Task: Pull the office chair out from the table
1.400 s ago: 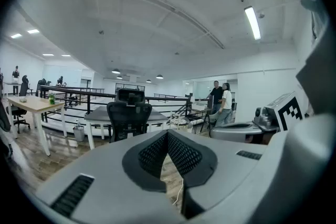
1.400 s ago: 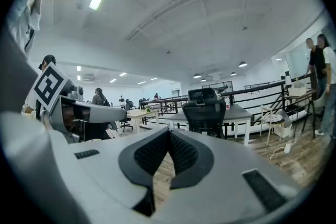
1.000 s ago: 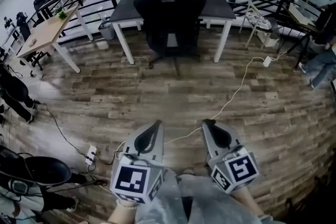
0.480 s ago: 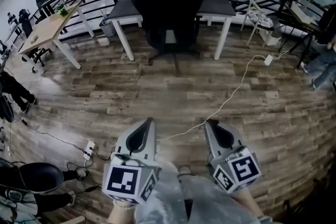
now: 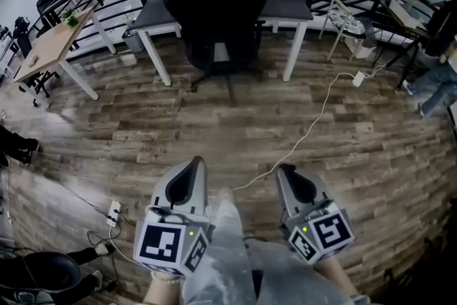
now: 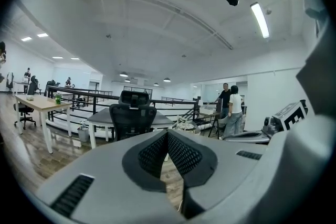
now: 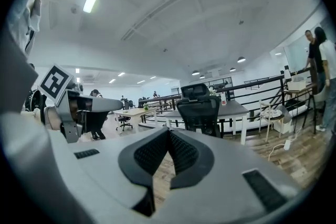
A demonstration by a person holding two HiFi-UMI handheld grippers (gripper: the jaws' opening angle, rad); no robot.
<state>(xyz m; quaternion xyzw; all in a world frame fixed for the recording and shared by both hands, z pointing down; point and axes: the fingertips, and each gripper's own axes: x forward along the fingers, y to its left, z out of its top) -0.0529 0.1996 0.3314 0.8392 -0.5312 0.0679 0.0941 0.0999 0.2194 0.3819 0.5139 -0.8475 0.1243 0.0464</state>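
The office chair [image 5: 218,21] stands tucked under the desk [image 5: 294,2]. It shows slightly larger than a second ago, so the approach is under way, with no contact yet. The left gripper [image 5: 196,162] and right gripper [image 5: 285,171] are well short of the chair, fingers pressed together and empty. The contents of the bin [image 5: 133,39] beside the desk are not discernible.

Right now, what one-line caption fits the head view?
Left gripper and right gripper, both shut, above the floor, facing the office chair parked at the table.
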